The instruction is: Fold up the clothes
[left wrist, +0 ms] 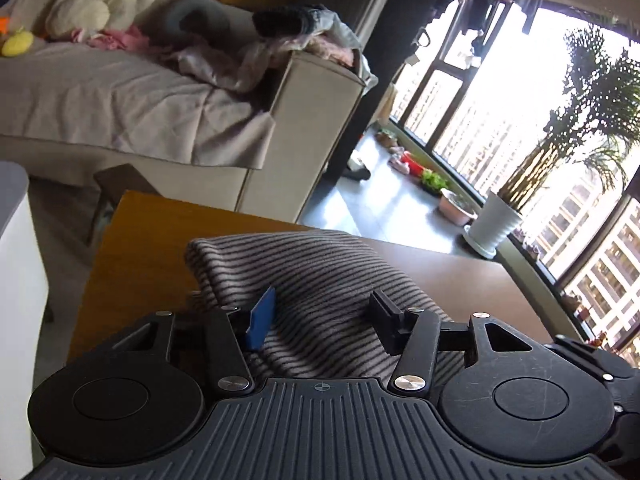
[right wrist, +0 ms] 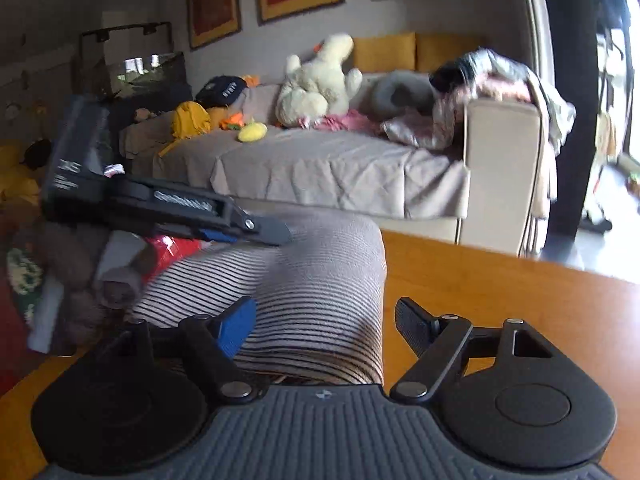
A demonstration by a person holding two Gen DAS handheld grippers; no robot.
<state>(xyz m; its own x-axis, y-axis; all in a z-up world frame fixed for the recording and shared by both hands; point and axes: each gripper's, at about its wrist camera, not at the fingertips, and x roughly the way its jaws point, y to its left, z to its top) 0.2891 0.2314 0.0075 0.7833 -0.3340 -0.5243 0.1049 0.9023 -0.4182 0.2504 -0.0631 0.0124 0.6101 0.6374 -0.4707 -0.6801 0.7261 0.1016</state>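
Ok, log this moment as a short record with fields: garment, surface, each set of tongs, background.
garment: striped grey cloth, bunched and partly folded
surface: wooden table, garment lying on it
left tongs: open, above the cloth, nothing gripped
right tongs: open, straddling the garment's right edge
other view: left tongs also show in the right wrist view, over the cloth's far end
background: sofa with a cream plush toy

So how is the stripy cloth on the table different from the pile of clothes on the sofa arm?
The stripy cloth is one grey-and-dark striped piece; the clothes pile mixes pink, white and dark pieces. The stripy cloth lies folded on the wooden table; the pile sits crumpled on the sofa arm. Both are soft fabric.
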